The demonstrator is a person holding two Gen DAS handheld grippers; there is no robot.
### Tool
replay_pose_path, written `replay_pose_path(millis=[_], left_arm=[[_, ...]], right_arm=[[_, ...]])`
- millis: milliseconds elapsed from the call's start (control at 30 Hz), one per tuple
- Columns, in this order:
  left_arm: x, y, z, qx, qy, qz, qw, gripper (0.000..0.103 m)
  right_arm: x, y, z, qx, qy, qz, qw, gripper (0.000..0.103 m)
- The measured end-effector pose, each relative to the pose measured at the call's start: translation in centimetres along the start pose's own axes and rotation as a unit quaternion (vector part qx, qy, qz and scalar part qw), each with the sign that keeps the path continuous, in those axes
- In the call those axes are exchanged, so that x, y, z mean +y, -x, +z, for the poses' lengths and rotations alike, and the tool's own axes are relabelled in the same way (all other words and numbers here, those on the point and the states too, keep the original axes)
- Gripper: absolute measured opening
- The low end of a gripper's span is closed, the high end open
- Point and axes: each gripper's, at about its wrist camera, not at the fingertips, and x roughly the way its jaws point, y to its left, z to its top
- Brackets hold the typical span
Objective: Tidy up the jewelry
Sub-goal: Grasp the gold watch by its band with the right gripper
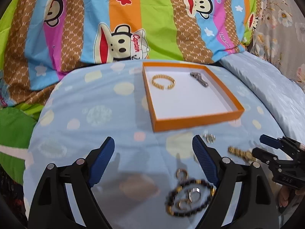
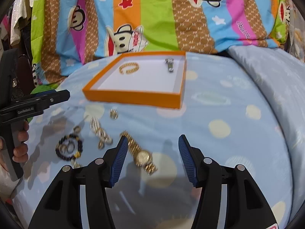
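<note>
- Left wrist view: the left gripper (image 1: 153, 152) fills the bottom of the frame with its jaws spread wide and nothing between them, only pale blue bed cover (image 1: 106, 103) showing in the gap
- Upper centre sits the orange tray (image 1: 196, 123), shallow and white inside, holding the gold bangle (image 1: 163, 82) on its left side and the silver watch (image 1: 199, 79) on its right, well apart, so I'd judge these two as sorted already
- Lower right, loose pieces wait on the bed: the black bead bracelet (image 1: 175, 194) with rings (image 1: 194, 194) lying inside its loop, partly behind the right-hand finger, and a small earring (image 1: 208, 137) just below the tray's front wall
- At the right edge the right gripper (image 1: 261, 148) pokes in, its tips near the gold watch (image 1: 242, 153), jaws apart
- Right wrist view: the right gripper (image 2: 152, 152) has its jaws standing about half spread, and the gold watch (image 2: 143, 155) lies on the bed between them, nearer the left finger (image 2: 119, 158); the pads aren't pressing on it, so nothing is held
- My read: it is lined up over the watch as the next pick
- Left of centre lie the bead bracelet (image 2: 69, 149), a pale chain piece (image 2: 100, 131) and a small earring (image 2: 113, 114), all blurred
- Upper centre the tray (image 2: 133, 96) shows the bangle (image 2: 129, 67) and silver watch (image 2: 169, 64) at its far side, leaving the near floor free for more
- Far left, the left gripper (image 2: 57, 95) in a hand (image 2: 20, 143), jaw spread unreadable here
</note>
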Motion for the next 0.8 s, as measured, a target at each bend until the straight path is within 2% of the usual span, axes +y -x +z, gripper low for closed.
replay_pose_path(millis=[167, 300, 400, 633, 800], left_arm=[[0.0, 1.1, -2.9, 0.012, 0.001, -0.002, 0.9999, 0.081], [-0.4, 1.8, -4.7, 0.015, -0.005, -0.008, 0.9998, 0.081], [-0.8, 1.7, -5.6, 0.024, -0.01, -0.013, 0.9996, 0.081], [-1.8, 1.3, -6.4, 0.038, -0.022, -0.021, 0.9988, 0.081], [-2.2, 1.3, -5.7, 0.033, -0.024, -0.026, 0.9988, 0.081]], right_arm=[[1.2, -0.8, -0.6, 0.016, 0.018, -0.001, 1.0, 0.052], [1.5, -1.3, -0.8, 0.029, 0.024, -0.012, 0.999, 0.034], [1.2, -1.3, -0.9, 0.03, 0.013, -0.017, 0.999, 0.024], [1.1, -0.6, -1.6, 0.023, -0.022, -0.021, 0.999, 0.021], [1.5, -0.2, -2.1, 0.017, -0.036, -0.028, 0.999, 0.021]])
